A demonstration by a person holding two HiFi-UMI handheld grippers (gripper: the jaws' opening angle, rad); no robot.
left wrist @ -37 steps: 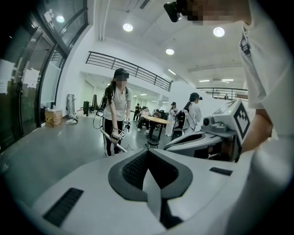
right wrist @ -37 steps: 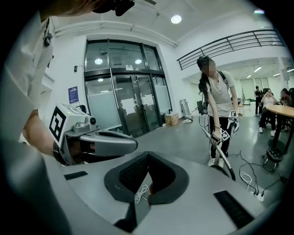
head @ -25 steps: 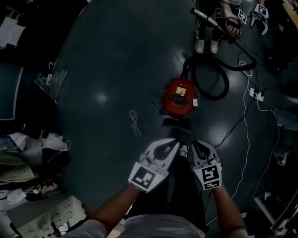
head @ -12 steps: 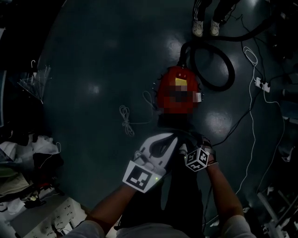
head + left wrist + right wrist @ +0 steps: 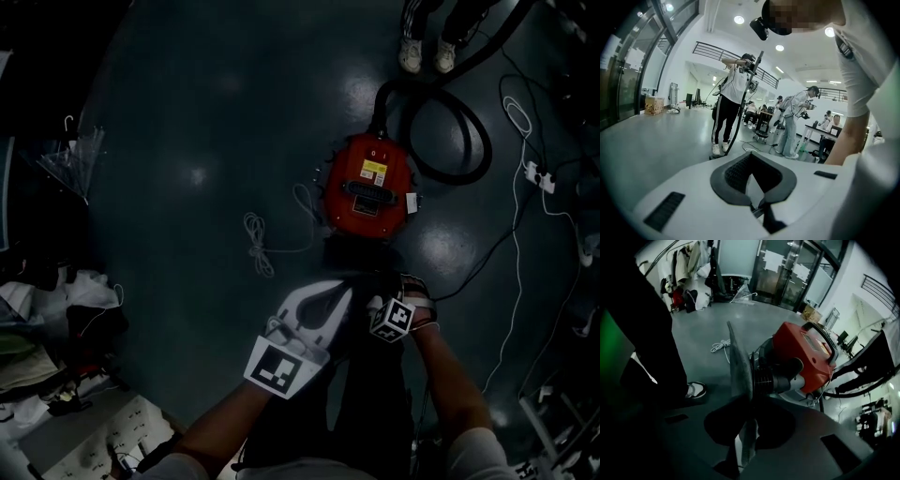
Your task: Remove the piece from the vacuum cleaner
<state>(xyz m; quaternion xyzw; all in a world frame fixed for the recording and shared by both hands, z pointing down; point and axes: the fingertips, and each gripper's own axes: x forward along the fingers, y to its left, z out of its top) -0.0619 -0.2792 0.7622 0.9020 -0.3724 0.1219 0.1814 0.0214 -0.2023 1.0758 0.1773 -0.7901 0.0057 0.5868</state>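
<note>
The red vacuum cleaner (image 5: 370, 187) lies on the dark floor, its black hose (image 5: 459, 141) looping off to the right. In the right gripper view the cleaner (image 5: 806, 350) is close ahead, with a thin grey flat piece (image 5: 740, 362) seen edge-on at its near end. My right gripper (image 5: 746, 423) is closing, and its jaws pinch the lower edge of that piece. In the head view the right gripper (image 5: 380, 298) sits just below the cleaner, and the piece is lost in the dark. My left gripper (image 5: 345, 289) hangs beside it, shut and empty.
A white cord coil (image 5: 255, 242) lies left of the cleaner. A power strip (image 5: 539, 178) and thin cables run along the right. Another person's shoes (image 5: 427, 54) stand beyond the hose; that person (image 5: 733, 101) holds the wand. Clothes and clutter (image 5: 56, 309) fill the left edge.
My right gripper has rolled onto its side and edged toward the cleaner's near end. The other person's hands and wand have left the top of the head view. The left gripper has barely moved.
</note>
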